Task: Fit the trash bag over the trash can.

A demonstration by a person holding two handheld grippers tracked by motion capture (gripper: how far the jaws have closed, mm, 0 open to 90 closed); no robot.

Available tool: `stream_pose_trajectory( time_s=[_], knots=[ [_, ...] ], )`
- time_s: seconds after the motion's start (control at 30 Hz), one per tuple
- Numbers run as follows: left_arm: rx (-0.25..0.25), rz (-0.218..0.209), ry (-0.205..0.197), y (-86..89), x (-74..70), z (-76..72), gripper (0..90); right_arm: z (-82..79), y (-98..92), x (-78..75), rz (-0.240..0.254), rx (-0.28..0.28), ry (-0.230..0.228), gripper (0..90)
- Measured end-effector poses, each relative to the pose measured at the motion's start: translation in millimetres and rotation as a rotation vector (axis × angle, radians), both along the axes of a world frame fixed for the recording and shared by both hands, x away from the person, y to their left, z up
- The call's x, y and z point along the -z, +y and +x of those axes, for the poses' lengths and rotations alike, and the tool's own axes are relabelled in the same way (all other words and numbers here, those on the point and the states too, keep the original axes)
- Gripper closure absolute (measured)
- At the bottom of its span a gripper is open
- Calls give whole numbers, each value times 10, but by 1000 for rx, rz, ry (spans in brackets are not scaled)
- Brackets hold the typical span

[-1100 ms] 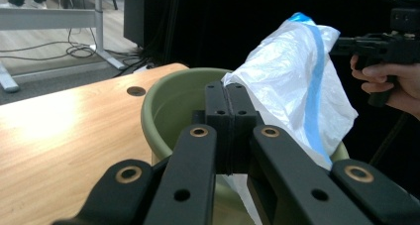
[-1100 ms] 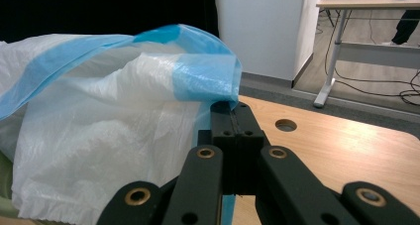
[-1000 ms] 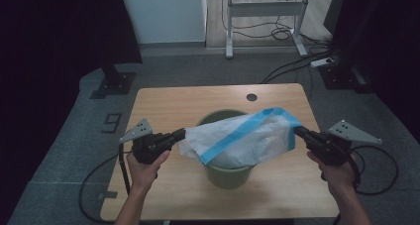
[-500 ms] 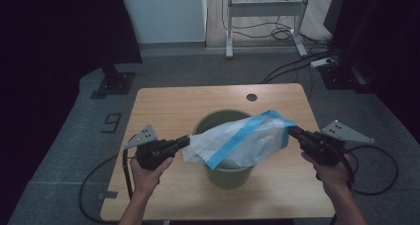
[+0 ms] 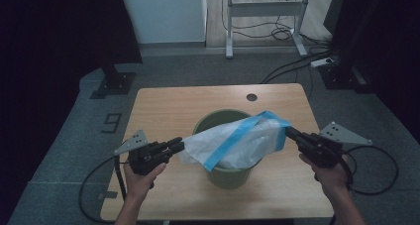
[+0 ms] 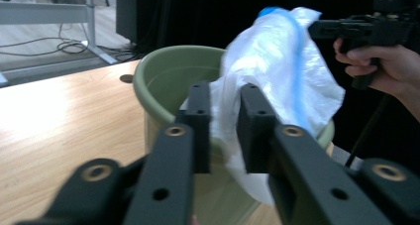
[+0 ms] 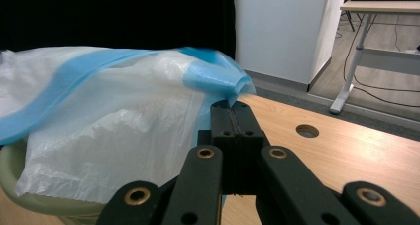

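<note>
A white plastic bag (image 5: 242,143) with a blue band is stretched over a green bucket (image 5: 228,175) standing on the wooden table (image 5: 168,106). My left gripper (image 5: 178,145) is at the bag's left end. Its jaws have just been opening, and in the left gripper view the bag (image 6: 282,71) hangs loose in the gap of the left gripper (image 6: 225,98), with the bucket (image 6: 163,76) behind. My right gripper (image 5: 289,132) is shut on the bag's blue right edge. In the right gripper view the right gripper (image 7: 232,108) pinches the bag (image 7: 124,111) above the bucket rim (image 7: 20,195).
A round cable hole (image 5: 251,97) is in the table's far right part. Cables trail from both grippers off the table's near corners. Beyond the table are a white cabinet (image 5: 163,12) and a desk frame (image 5: 262,9) with floor cables.
The bag has sunk lower onto the bucket, its left end sagging. The left jaws have parted, so the bag is no longer pinched there. The right gripper keeps its hold.
</note>
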State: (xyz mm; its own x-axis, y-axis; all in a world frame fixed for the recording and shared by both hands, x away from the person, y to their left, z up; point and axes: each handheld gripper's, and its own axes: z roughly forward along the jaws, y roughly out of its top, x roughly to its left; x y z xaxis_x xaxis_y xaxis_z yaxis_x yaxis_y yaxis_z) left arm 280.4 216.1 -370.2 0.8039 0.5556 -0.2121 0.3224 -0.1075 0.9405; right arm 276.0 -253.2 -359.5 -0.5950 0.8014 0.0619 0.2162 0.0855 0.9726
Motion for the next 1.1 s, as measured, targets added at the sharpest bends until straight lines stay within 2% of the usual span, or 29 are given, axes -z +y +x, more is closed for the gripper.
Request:
stream_pose_trajectory(
  time_s=[0.07, 0.23, 0.33, 0.43, 0.63, 0.73, 0.9, 1.0, 1.1],
  knots=[
    [-17, 7, -19, -9, -55, -31, 638, 3, 17, -5, -4, -5, -1, 892],
    [-76, -11, -58, 4, -200, -89, 469, 5, 22, -6, -8, -9, -1, 892],
    [-72, -3, -72, -34, -280, -94, 453, 4, 18, -8, -9, -12, -3, 892],
    [-57, 24, -91, -134, -358, -97, 452, 4, 20, -11, -12, -15, -4, 892],
    [10, 114, -106, -424, -486, -32, 463, 11, 21, -7, -11, -17, 1, 891],
    [43, 158, -98, -577, -520, 30, 464, 13, 18, 1, -11, -16, 6, 892],
    [69, 225, -68, -779, -519, 175, 461, 11, 6, 1, -13, -16, 7, 891],
    [86, 250, -48, -858, -504, 230, 461, 9, -11, -6, -13, -15, 4, 892],
    [102, 258, -9, -894, -459, 302, 494, 9, -33, -10, -11, -9, 2, 892]
  ],
)
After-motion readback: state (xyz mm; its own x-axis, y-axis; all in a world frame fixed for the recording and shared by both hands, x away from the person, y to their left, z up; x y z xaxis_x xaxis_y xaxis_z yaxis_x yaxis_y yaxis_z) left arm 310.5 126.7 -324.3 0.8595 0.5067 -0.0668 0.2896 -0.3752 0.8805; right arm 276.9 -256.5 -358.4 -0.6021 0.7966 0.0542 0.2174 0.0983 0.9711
